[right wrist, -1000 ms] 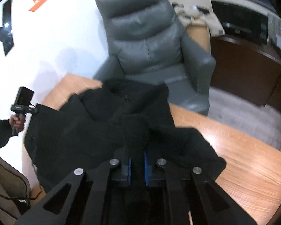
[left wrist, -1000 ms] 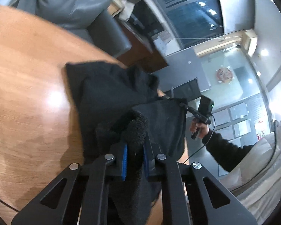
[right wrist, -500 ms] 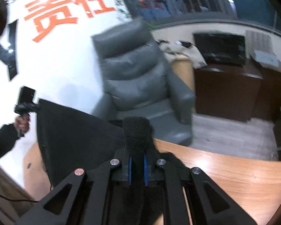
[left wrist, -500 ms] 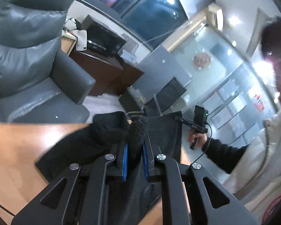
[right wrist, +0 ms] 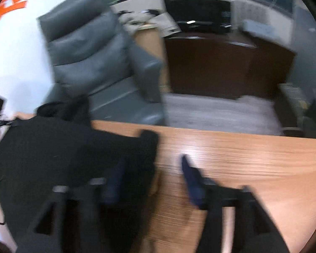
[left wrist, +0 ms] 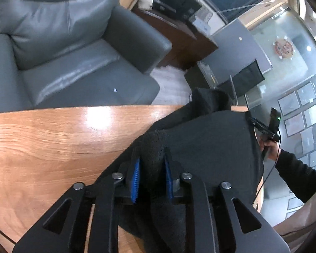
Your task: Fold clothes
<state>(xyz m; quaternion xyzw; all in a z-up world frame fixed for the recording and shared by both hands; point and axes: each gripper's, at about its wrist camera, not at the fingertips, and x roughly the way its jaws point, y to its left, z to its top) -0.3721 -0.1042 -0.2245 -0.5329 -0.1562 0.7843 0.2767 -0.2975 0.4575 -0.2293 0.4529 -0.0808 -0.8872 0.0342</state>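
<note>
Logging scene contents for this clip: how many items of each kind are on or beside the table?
Black garment: 1
Hand-held grippers, left and right: 2
Wooden table: 1
Grey armchair: 1
Total: 5

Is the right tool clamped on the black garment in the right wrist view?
No: the right tool is spread wide open over the wooden table, with the black garment lying beside its left finger.

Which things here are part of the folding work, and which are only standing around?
Job: black garment; left gripper, shut on it; right gripper, open; table.
Not the job: grey armchair; dark cabinet.
</note>
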